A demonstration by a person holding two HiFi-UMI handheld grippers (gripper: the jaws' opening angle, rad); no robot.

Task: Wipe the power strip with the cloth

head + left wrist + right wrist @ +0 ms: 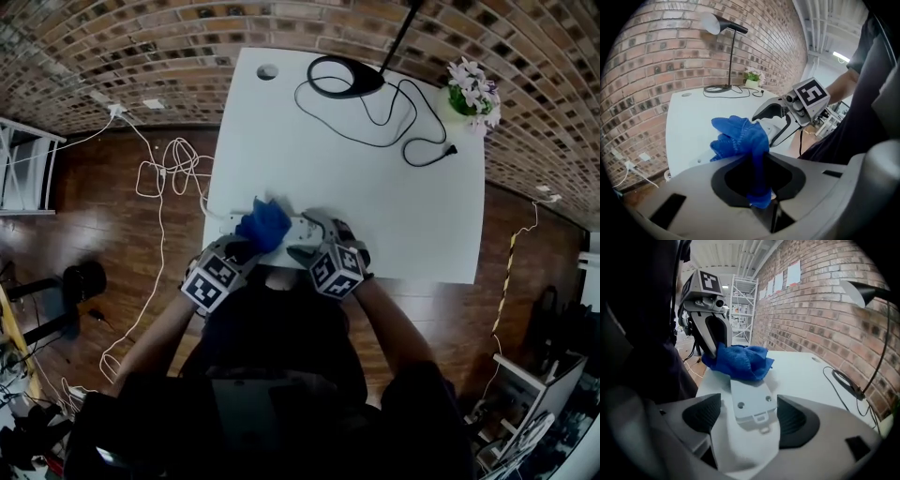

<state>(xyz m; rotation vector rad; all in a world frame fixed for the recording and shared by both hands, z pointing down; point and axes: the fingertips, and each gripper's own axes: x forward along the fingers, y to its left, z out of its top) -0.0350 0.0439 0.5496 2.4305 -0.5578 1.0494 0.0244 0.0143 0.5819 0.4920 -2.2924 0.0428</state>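
Note:
The white power strip [298,228] lies along the near edge of the white table [375,206]. My left gripper [242,248] is shut on the blue cloth [263,225], which bunches over the strip's left part. In the left gripper view the cloth [738,138] hangs out of the closed jaws. My right gripper [309,240] stands open astride the strip's right part. In the right gripper view the strip [750,404] runs between the wide-spread pads toward the cloth [740,361]; I see no pad pressing on it.
At the table's far side stand a black lamp base [342,75] with a looping black cable [412,141] and a small flower pot [472,94]. White cables [164,178] trail over the wood floor to the left. Brick walls surround the table.

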